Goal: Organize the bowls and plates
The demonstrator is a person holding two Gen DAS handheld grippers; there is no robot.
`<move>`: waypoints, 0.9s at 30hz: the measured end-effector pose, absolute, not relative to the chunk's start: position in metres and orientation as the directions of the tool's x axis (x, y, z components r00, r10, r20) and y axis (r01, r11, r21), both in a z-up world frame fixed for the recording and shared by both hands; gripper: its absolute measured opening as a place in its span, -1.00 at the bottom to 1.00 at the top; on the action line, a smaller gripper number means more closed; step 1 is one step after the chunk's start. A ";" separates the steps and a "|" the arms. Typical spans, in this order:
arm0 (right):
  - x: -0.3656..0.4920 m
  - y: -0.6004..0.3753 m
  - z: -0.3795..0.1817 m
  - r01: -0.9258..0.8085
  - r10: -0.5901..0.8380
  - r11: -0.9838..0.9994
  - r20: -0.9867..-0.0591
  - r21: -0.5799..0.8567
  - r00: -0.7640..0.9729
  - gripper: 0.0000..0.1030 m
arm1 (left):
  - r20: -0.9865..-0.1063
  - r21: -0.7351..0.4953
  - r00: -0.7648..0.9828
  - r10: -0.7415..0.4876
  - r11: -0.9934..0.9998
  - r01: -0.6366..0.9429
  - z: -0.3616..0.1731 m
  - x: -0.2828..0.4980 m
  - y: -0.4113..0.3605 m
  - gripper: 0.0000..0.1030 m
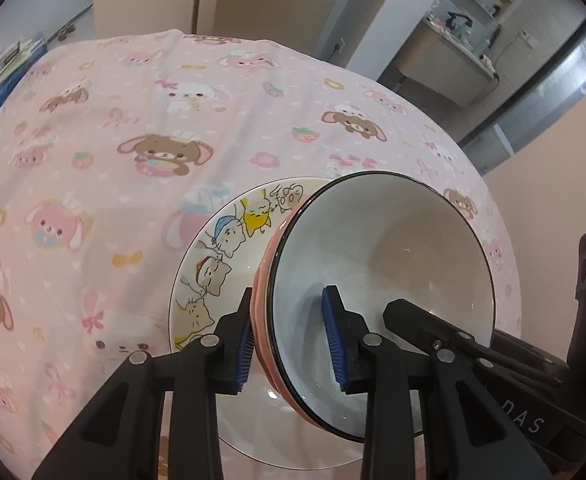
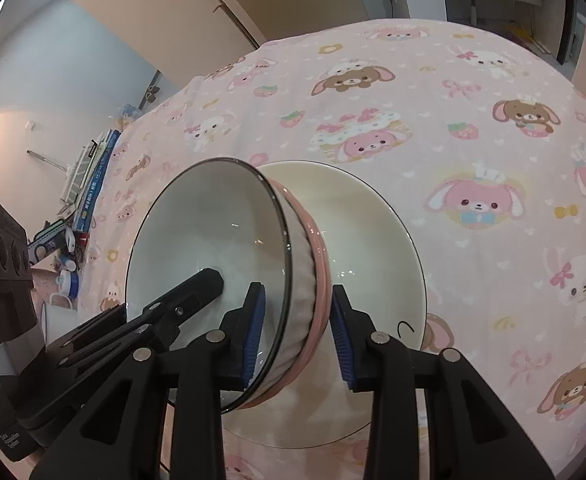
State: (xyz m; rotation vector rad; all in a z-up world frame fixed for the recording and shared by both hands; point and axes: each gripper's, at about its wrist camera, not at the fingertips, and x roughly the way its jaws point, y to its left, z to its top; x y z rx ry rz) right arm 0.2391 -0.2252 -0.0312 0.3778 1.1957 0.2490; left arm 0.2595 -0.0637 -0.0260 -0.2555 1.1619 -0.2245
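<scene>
You are straddling opposite rims of the pink-sided bowl (image 1: 381, 300) with 2 narrow jaws, left hand-held gripper (image 1: 291, 344) and right hand-held gripper (image 2: 297, 340), pads barely loose, bowl sitting in the cat-print plate (image 1: 213, 264) on the worktop (image 1: 133, 120); glazed, slippery, breakable, grip rim.

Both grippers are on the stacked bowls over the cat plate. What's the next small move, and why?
Probably open both a little more and lift clear: the bowls already sit in the cat plate, with gaps showing at the left gripper and right gripper.
</scene>
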 end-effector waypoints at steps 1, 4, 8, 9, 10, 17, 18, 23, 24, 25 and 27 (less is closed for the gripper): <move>0.239 -0.225 -0.031 0.011 0.378 0.913 -0.855 0.408 0.354 -0.36 | -0.872 -0.300 0.389 -0.299 0.952 0.058 -0.026 0.259 -0.065 -0.36; 0.237 -0.222 -0.028 -0.002 0.358 0.923 -0.858 0.384 0.367 -0.36 | -0.872 -0.266 0.403 -0.277 0.960 0.086 -0.023 0.256 -0.069 -0.34; 0.230 -0.221 -0.014 -0.027 0.314 0.942 -0.848 0.335 0.428 -0.36 | -0.842 -0.232 0.475 -0.256 0.967 0.108 -0.007 0.248 -0.069 -0.15; 0.228 -0.221 -0.008 -0.034 0.303 0.946 -0.840 0.323 0.451 -0.36 | -0.826 -0.220 0.507 -0.245 0.969 0.109 -0.001 0.244 -0.068 -0.07; 0.225 -0.222 0.000 -0.041 0.292 0.949 -0.829 0.311 0.477 -0.36 | -0.807 -0.201 0.545 -0.227 0.974 0.109 0.008 0.239 -0.067 0.08; 0.199 -0.223 0.051 -0.090 0.241 0.967 -0.741 0.239 0.627 -0.36 | -0.626 -0.036 0.762 -0.165 0.982 0.183 0.071 0.194 -0.071 0.37; 0.194 -0.224 0.057 -0.091 0.233 0.969 -0.723 0.231 0.650 -0.35 | -0.594 -0.025 0.788 -0.162 0.983 0.182 0.078 0.188 -0.069 0.38; 0.166 -0.234 0.083 -0.069 0.182 0.977 -0.630 0.200 0.755 -0.25 | -0.337 -0.042 0.921 -0.197 0.980 0.195 0.111 0.135 -0.053 0.74; 0.162 -0.234 0.086 -0.068 0.169 0.980 -0.612 0.185 0.772 -0.20 | -0.309 -0.040 0.930 -0.199 0.980 0.197 0.114 0.128 -0.051 0.74; 0.154 -0.234 0.090 -0.071 0.156 0.984 -0.586 0.166 0.795 -0.12 | -0.283 -0.035 0.938 -0.201 0.979 0.199 0.118 0.121 -0.048 0.74; 0.139 -0.234 0.097 -0.087 0.149 0.986 -0.527 0.142 0.837 0.10 | -0.250 -0.018 0.948 -0.196 0.980 0.198 0.123 0.110 -0.045 0.74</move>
